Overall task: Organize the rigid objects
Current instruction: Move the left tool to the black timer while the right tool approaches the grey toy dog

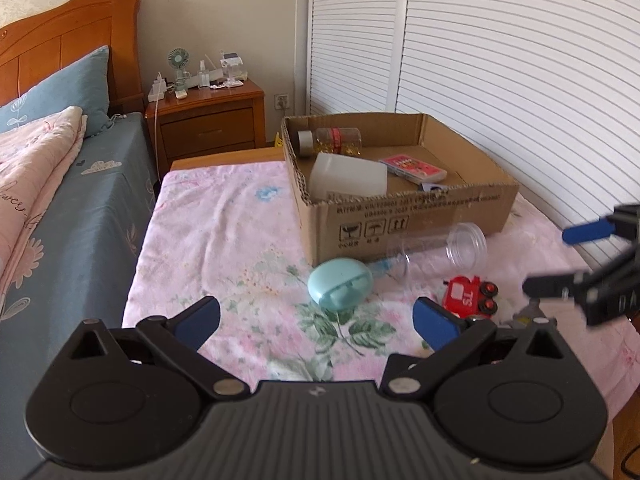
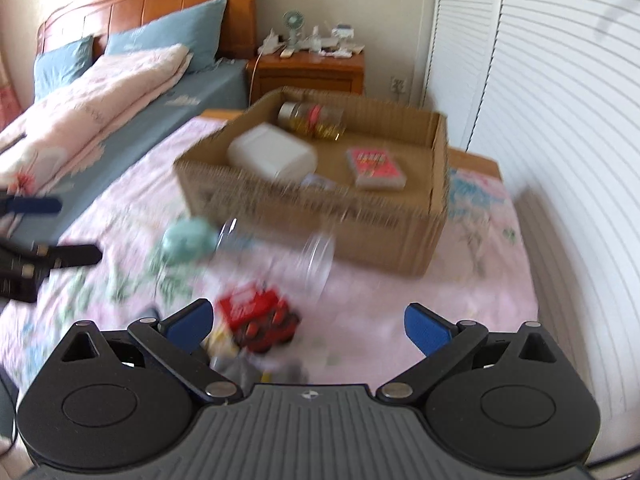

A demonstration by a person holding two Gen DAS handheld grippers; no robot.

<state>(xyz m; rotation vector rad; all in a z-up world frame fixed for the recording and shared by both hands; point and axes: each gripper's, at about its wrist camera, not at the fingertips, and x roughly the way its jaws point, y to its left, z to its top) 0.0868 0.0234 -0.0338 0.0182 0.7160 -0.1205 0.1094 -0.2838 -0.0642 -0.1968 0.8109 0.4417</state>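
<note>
Toy truck [image 2: 260, 318], red, lies on the floral cloth just ahead of the right gripper [image 2: 308, 322], nearer its left finger; jaws wide, empty. Judgement: centre the jaws over the truck body before closing, then carry it to the cardboard box [image 2: 400, 236]. Left gripper [image 1: 316, 320] wide, empty.

Both wrist views look down, sharing the cardboard box [image 1: 400, 216].

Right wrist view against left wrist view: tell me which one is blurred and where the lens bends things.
Right wrist view: smeared by motion, the red toy truck and clear jar streaky, the cardboard box print unreadable. Left wrist view: sharp, the box print crisp and the teal case clean-edged. Both views: fisheye bowing the louvered doors into curves, dark corners at top right.
</note>
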